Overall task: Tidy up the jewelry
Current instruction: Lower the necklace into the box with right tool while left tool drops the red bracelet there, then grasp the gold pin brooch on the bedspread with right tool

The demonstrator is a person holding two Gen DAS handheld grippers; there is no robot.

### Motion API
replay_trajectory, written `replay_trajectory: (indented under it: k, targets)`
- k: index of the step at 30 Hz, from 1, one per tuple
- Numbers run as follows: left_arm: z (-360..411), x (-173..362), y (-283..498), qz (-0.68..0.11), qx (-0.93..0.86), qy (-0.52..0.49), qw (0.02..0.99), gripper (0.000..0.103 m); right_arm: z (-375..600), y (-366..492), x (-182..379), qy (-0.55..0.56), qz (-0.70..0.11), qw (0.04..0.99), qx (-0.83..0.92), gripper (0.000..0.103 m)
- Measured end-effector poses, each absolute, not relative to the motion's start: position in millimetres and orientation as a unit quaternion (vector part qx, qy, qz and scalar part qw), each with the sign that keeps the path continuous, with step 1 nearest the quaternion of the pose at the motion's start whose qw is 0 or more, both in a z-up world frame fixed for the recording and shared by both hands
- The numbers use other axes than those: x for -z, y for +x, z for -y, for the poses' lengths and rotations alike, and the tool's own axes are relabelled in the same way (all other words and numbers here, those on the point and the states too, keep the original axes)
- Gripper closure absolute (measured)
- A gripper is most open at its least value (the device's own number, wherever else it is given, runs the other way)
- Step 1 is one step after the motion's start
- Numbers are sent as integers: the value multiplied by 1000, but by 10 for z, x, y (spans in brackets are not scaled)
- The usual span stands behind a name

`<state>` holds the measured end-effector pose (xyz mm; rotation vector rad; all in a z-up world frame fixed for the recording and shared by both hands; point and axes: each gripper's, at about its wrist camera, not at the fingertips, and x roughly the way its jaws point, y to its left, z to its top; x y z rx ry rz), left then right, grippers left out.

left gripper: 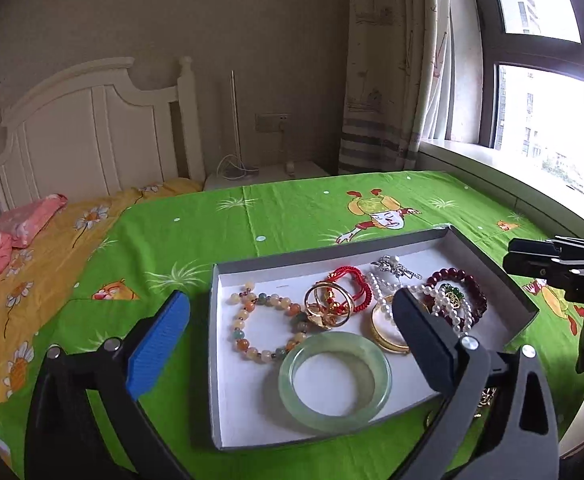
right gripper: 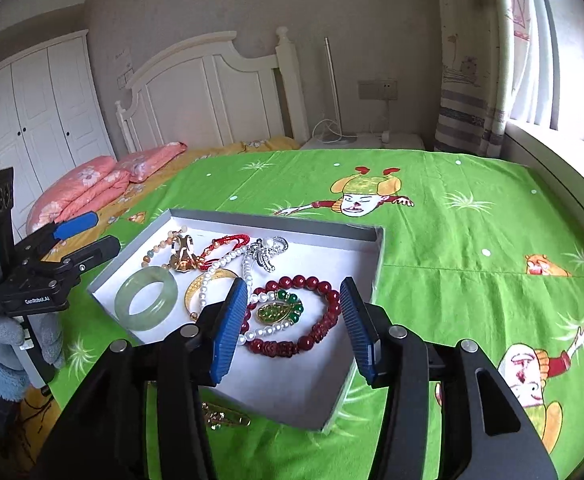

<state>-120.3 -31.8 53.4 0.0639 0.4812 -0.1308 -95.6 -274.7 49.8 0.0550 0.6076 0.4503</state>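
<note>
The dark red bead bracelet (right gripper: 292, 312) lies flat just ahead between the right gripper's (right gripper: 293, 330) parted, empty jaws, while the left gripper (left gripper: 292, 320), spread wide and empty, faces the jade bangle (left gripper: 335, 382).

Green cartoon bedsheet (right gripper: 451, 240), pink pillows (right gripper: 92, 188), white headboard (right gripper: 212, 92), white wardrobe (right gripper: 32, 112), patterned curtain (left gripper: 387, 80), window (left gripper: 539, 60).

Jewelry (right gripper: 228, 280) heaped in shallow tray (right gripper: 375, 264)

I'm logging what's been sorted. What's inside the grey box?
Grey box holds jade bangle, dark red bead bracelet, pearl strand, gold bangle; tangled pieces underneath can't be told apart.
</note>
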Motion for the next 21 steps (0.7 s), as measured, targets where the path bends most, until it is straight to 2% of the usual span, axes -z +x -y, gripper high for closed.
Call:
replay_trajectory:
  k: [5, 8, 14, 21]
  targets:
    - [203, -431, -1345, -260, 36, -3, 965, 2, 2846, -1404, -352, 52, -292, 926, -233, 50]
    - [238, -301, -1308, -294, 29, 8, 955, 3, 2753, -1559, -274, 20, -300, 920, -253, 51]
    - [180, -274, -1323, -294, 32, -4, 955, 2, 2430, -1634, -172, -31, -330, 892, -307, 51]
    - [84, -273, -1318, -292, 35, -34, 955, 3, 1967, -1591, -204, -146, -355, 858, -342, 51]
